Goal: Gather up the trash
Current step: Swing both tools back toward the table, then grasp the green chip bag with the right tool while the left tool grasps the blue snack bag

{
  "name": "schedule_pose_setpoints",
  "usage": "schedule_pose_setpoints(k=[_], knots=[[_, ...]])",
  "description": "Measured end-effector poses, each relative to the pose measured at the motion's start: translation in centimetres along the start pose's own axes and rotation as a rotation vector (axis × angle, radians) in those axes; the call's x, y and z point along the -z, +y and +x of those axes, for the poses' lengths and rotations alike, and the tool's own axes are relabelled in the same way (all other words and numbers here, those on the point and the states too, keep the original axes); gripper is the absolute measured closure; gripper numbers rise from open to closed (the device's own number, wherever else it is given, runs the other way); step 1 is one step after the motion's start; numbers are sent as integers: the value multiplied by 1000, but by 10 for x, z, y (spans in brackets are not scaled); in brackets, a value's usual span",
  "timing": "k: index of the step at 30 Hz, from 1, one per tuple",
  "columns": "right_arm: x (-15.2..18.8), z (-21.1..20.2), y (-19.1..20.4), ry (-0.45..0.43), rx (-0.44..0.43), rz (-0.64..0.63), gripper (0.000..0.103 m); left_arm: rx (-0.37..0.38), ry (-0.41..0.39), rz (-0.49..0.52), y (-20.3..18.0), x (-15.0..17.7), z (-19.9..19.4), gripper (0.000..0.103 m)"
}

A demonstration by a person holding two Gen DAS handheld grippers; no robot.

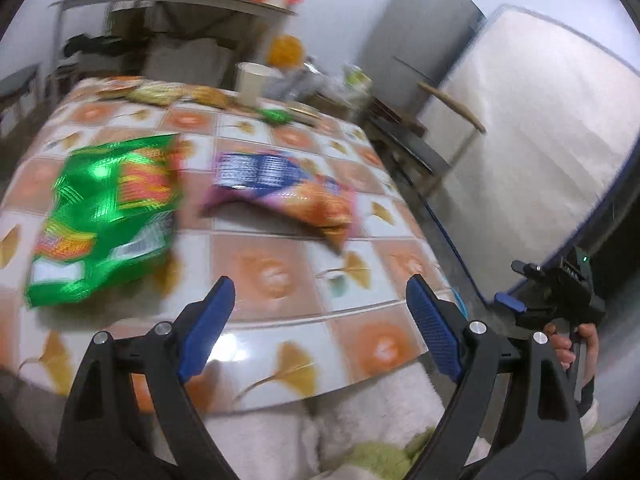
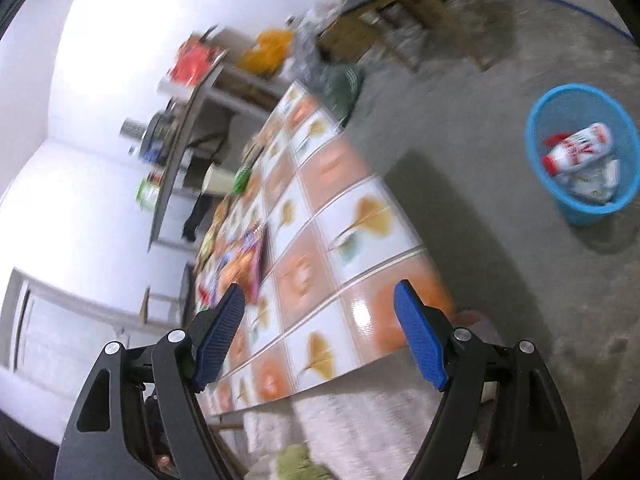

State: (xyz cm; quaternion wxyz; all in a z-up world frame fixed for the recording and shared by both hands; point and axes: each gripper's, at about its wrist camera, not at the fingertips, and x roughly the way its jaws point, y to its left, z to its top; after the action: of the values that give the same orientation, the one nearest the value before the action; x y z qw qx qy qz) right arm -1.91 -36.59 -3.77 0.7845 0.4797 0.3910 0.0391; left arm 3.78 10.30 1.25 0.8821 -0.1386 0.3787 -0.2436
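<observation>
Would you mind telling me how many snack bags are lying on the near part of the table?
2: a green bag at the left and a purple-orange bag beside it, centre. Blurred wrappers at the far edge may include more.

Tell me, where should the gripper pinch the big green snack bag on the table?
Probably at the corner or edge nearest the left gripper. The green snack bag lies flat on the table, so its middle gives the open jaws nothing to close on. Come in low from the near side and pinch the thin edge.
</observation>
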Motion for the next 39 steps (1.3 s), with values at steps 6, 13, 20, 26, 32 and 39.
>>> schedule_pose_setpoints(k=[6,13,20,26,32,39], knots=[[29,66,59,185,-90,-100,28,-73,-108,-57,45,0,-40,20],[63,169,155,431,-234,-270,28,-238,-151,-139,90,-6,-62,20],[85,272,196,602,-232,-267,29,-307,-157,-214,122,-1,-69,20],[100,324,203,646,-130,-276,44,-307,-160,-216,136,0,-72,20],[107,342,215,659,-111,-308,57,-305,-145,-262,152,2,-68,20],[113,358,218,678,-86,-311,83,-294,-149,-287,160,2,-68,20]])
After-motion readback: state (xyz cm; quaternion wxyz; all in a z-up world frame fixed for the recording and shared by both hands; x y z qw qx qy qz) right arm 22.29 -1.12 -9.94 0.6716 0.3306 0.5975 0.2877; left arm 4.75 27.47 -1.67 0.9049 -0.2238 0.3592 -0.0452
